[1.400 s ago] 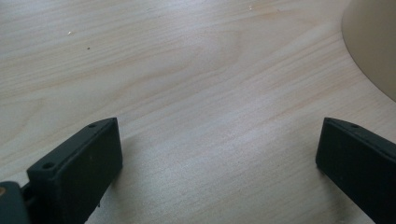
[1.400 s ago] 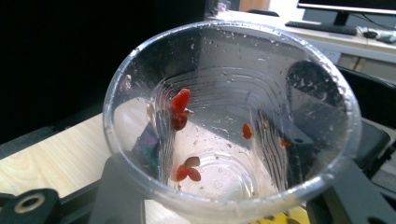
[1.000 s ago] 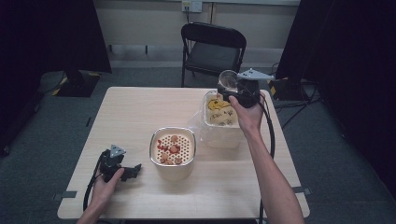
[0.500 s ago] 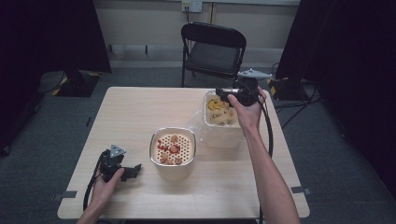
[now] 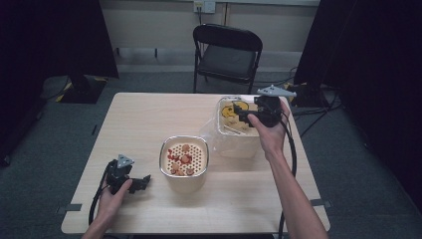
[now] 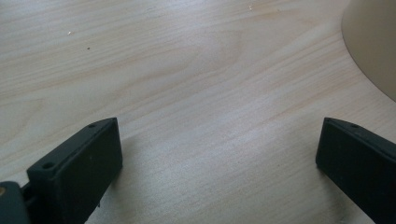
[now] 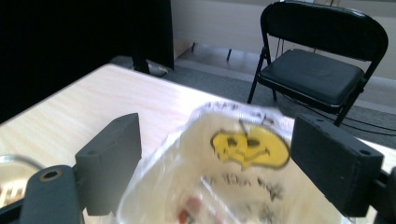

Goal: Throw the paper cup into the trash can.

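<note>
Pale wooden table (image 5: 149,119) under both tools: right gripper (image 5: 245,110), jaws just sprung apart and empty, hovers over the bag-lined bin (image 5: 234,144); left gripper (image 5: 142,181) rests wide open beside the bowl (image 5: 184,172).

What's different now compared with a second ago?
The right gripper came down over the bin lined with a smiley-face plastic bag. It had held a clear cup above the bin; its jaws have just opened and nothing is between them. The left gripper, white colander bowl and table stayed put.
</note>
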The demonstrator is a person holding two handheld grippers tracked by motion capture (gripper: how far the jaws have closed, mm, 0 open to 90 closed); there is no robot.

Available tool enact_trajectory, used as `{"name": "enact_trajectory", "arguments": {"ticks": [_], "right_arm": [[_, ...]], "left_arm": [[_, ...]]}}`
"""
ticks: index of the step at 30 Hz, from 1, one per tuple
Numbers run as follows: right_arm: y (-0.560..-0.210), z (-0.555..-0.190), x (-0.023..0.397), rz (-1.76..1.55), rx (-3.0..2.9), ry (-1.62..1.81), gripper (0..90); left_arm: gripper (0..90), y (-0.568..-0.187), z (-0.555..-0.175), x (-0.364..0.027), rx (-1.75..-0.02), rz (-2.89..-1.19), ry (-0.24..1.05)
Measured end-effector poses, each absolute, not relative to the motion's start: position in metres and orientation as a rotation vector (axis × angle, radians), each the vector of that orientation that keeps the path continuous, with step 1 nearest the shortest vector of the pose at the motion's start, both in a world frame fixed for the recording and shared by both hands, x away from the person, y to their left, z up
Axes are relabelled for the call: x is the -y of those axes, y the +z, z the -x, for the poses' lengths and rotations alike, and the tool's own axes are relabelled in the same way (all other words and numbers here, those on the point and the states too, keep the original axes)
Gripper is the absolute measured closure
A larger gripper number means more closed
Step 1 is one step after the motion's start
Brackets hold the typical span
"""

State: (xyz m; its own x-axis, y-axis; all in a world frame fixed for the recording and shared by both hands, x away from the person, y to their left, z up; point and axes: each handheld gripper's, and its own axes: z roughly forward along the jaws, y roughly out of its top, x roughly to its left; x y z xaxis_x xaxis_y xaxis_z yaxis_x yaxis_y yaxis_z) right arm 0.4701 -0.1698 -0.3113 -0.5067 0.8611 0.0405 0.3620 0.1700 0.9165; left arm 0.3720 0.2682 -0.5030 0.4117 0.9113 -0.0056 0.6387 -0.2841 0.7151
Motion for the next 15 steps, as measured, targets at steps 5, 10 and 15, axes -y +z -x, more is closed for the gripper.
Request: {"name": "enact_trajectory", "arguments": {"ticks": [5, 10, 15], "right_arm": [[-0.318, -0.447, 0.175, -1.143, -1.961, 1.293, 16.5], [-0.328, -0.422, 0.179, -1.132, -1.978, 1.289, 15.7], [-0.348, -0.390, 0.186, -1.130, -2.004, 1.313, 13.8]], "left_arm": [[0.0, -0.503, -0.372, -0.268, -1.311, -2.026, 0.546], [0.0, -0.503, -0.372, -0.268, -1.310, -2.026, 0.545], [0.0, -0.503, -0.372, -0.268, -1.311, -2.027, 0.547]]}}
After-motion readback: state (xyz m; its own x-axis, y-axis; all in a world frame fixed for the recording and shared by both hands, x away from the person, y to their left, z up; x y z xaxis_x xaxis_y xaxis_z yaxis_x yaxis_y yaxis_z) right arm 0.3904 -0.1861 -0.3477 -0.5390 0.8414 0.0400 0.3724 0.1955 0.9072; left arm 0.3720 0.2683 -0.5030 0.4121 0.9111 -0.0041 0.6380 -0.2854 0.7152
